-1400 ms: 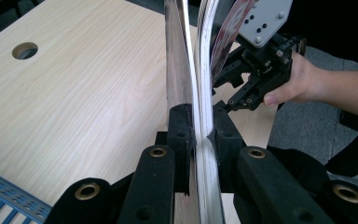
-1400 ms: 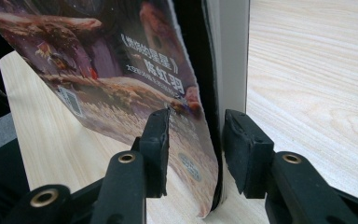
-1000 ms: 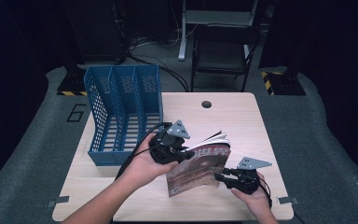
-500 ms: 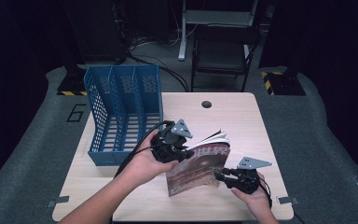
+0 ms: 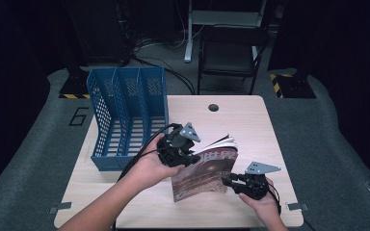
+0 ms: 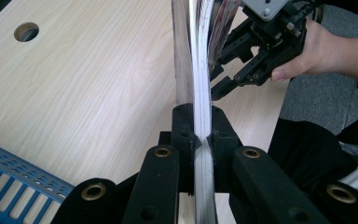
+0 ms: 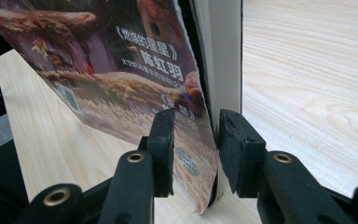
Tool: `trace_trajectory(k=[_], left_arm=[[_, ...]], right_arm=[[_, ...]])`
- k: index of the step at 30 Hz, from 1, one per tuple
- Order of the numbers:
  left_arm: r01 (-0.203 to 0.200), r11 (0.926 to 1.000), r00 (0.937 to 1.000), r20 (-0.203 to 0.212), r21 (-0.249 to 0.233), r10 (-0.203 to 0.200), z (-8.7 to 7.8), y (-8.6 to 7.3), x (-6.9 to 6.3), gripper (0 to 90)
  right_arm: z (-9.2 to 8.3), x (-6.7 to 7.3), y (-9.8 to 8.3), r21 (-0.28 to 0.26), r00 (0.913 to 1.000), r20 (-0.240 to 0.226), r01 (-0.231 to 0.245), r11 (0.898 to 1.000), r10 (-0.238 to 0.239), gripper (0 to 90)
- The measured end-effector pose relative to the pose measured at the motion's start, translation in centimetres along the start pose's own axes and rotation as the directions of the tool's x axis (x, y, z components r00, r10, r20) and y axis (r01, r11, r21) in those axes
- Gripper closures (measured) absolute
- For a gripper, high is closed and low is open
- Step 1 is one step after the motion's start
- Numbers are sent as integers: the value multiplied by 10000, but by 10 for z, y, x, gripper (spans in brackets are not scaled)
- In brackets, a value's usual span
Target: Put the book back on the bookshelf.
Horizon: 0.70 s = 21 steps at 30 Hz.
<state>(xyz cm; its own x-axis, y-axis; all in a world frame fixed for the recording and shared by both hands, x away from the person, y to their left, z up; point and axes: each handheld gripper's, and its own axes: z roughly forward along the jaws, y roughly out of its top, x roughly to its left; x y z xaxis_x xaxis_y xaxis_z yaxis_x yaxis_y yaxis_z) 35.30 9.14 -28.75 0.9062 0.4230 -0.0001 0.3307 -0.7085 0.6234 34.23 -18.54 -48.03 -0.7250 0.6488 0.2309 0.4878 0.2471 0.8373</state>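
Magazine (image 5: 207,168) stands on edge, lower centre of the table (image 5: 250,120), long axis tilted upward. Left gripper (image 5: 185,153) clamped on its upper-left edge. Right gripper (image 5: 229,182) straddles lower-right corner, jaws just closing, pads not yet pressing.

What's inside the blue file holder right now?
The blue file holder has three slots; those visible through its open tops and mesh look empty. The lowest front part of the nearest slot is hidden behind the left gripper and its cable.

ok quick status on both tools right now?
Left tool: shut on the magazine, clamping its edge.
Right tool: jaws either side of the magazine's lower edge and have just been closing, a gap left at the cover side; open.
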Motion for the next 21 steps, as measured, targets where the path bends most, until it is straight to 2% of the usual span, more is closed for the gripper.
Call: trace_trajectory(k=[5,21], left_arm=[[77,10000,9999,137,-37,-77,0,0,1,838],[163,9998,9997,184,128,-165,3,0,3,824]], right_arm=[[0,0,0,-6,10000,-16,6,10000,-6,662],[0,-1,0,7,10000,-48,81,10000,-81,660]])
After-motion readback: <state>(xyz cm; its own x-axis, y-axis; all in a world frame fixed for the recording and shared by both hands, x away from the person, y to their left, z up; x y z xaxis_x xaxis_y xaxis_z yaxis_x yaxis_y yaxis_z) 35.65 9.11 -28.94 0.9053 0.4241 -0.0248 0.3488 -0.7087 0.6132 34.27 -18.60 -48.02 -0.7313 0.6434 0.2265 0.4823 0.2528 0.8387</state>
